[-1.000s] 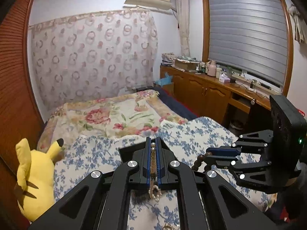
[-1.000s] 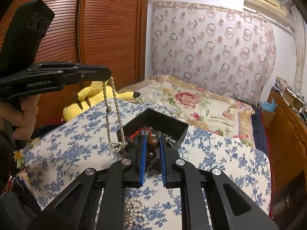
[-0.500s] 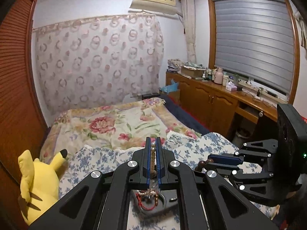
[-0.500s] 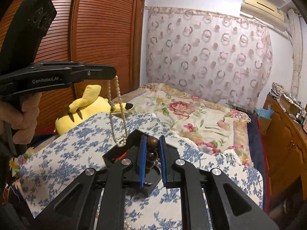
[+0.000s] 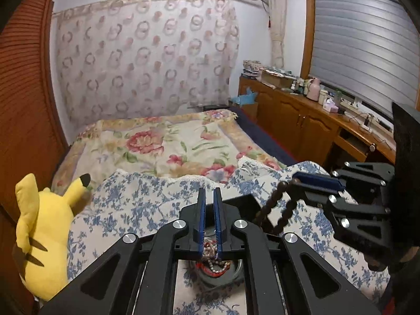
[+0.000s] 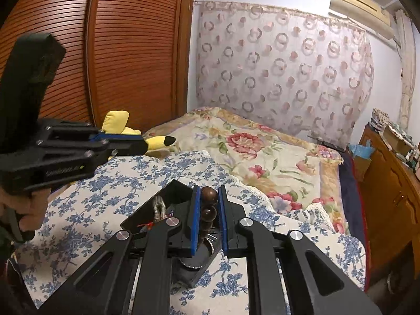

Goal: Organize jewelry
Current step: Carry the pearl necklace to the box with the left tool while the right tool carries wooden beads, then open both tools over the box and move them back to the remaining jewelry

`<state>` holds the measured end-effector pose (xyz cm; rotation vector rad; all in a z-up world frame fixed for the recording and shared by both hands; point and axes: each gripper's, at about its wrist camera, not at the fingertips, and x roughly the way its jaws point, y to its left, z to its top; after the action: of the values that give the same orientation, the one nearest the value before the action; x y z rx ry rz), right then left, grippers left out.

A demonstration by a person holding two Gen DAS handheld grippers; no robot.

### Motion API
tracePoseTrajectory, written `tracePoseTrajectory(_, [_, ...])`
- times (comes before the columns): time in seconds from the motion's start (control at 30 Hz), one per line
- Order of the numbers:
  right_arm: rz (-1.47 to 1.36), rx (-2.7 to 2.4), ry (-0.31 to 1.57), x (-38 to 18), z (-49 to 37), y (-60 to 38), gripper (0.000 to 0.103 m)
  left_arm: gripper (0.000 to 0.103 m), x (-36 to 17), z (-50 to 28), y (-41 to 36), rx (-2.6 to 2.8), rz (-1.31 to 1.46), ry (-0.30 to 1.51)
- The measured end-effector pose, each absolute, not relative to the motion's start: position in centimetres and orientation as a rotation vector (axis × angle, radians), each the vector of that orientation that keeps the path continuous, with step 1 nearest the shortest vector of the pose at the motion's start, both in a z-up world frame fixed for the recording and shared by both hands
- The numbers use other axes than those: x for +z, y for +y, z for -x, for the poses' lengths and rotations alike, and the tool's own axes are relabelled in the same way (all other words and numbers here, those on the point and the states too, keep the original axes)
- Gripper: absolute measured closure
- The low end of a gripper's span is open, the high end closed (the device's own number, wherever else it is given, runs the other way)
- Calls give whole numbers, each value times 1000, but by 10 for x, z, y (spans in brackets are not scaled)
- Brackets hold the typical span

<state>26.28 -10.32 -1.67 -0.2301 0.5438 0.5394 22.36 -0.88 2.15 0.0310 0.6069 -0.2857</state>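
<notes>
Gripping a brown bead string point(image 6: 208, 204), the right gripper point(image 6: 208, 210) hangs directly above the black box point(image 6: 168, 191); the string dangles straight down into it. The left gripper point(image 5: 209, 210), slightly parted and empty, hovers over pearls point(image 5: 214, 260) in the box, on the bed point(image 5: 131, 202).

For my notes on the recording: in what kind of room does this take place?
Most likely a home bedroom: a bed with a floral quilt, a yellow plush toy beside it, and a reddish wooden slatted wardrobe door along the wall.
</notes>
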Motion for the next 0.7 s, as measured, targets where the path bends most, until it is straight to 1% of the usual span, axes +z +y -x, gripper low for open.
tracePoseTrajectory(0.03, [230,539,547,-18,-265,-101,88,88,19,-221,-7,-283,-31,607])
tracePoseTrajectory(0.07, [229,539,550,-20,-267,-99,88,80,17,-219,-6,-281,-33,607])
tracePoseTrajectory(0.1, [228,540,555,-22,-270,-97,88,78,15,-216,-4,-280,-36,607])
tracePoseTrajectory(0.2, [231,531,569,-27,-277,-92,88,75,7,-210,1,-273,-38,614])
tracePoseTrajectory(0.3, [236,522,582,-33,-283,-87,88,66,1,-204,7,-273,-30,617])
tracePoseTrajectory(0.33, [238,520,585,-34,-284,-85,88,65,-1,-201,8,-271,-32,618])
tracePoseTrajectory(0.37, [241,516,588,-36,-286,-84,88,60,-3,-199,10,-267,-36,620])
tracePoseTrajectory(0.4, [244,513,590,-37,-286,-83,88,54,-5,-197,12,-263,-40,619])
tracePoseTrajectory(0.43, [247,509,593,-39,-288,-81,88,51,-6,-196,12,-261,-44,618])
tracePoseTrajectory(0.47, [249,508,598,-40,-289,-79,88,46,-8,-193,13,-258,-48,620])
tracePoseTrajectory(0.5, [250,506,603,-42,-290,-77,88,38,-9,-192,14,-257,-49,620])
tracePoseTrajectory(0.53, [250,506,607,-43,-291,-77,88,36,-11,-190,15,-260,-47,617])
tracePoseTrajectory(0.57, [253,505,611,-45,-291,-75,88,28,-12,-188,16,-261,-45,614])
tracePoseTrajectory(0.67, [258,497,619,-47,-291,-74,88,26,-17,-183,21,-258,-42,612])
tracePoseTrajectory(0.7, [253,497,617,-48,-290,-75,84,26,-19,-182,22,-256,-41,615])
